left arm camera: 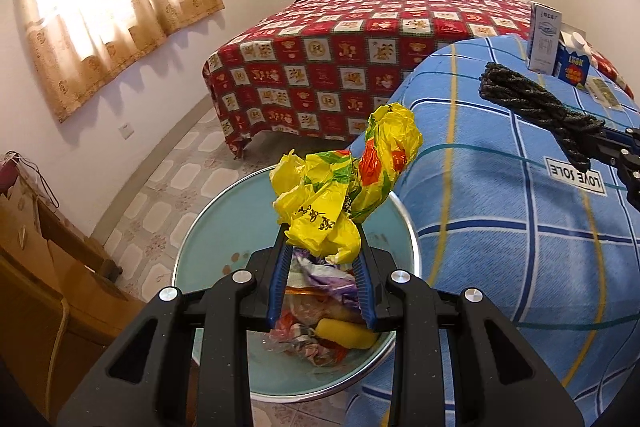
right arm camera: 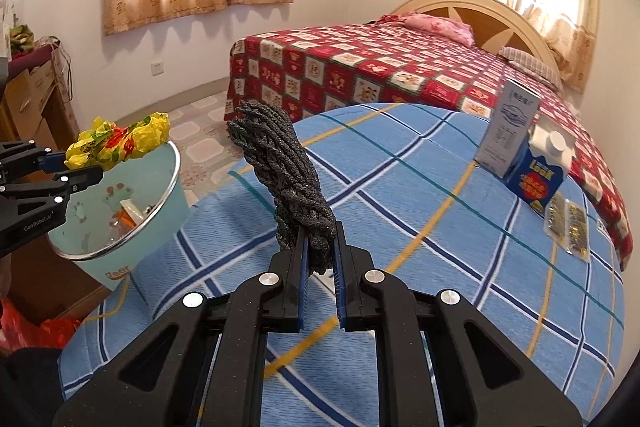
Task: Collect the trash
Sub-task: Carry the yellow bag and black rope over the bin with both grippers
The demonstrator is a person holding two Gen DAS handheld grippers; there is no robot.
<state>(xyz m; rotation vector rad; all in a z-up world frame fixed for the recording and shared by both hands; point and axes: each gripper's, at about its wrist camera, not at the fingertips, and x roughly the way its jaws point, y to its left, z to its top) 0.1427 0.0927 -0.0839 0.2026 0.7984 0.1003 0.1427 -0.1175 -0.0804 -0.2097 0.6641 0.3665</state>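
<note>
My left gripper [left arm camera: 322, 247] is shut on a crumpled yellow plastic bag [left arm camera: 344, 187] with red and green print, held above the pale blue trash bin [left arm camera: 208, 227]. The bin holds wrappers and a yellow piece. In the right wrist view the same bag [right arm camera: 120, 141] hangs over the bin's rim [right arm camera: 176, 167]. My right gripper [right arm camera: 320, 239] is shut on a dark grey coiled rope bundle [right arm camera: 280, 163], raised above the blue checked blanket [right arm camera: 400, 207]. From the left wrist view the rope bundle [left arm camera: 532, 103] shows at the right.
A white carton [right arm camera: 510, 131], a blue milk carton [right arm camera: 540, 175] and two small packets [right arm camera: 568, 227] lie on the blanket at the far right. Behind is a bed with a red patterned cover [right arm camera: 360, 67]. A wooden cabinet [left arm camera: 44, 267] stands left of the bin.
</note>
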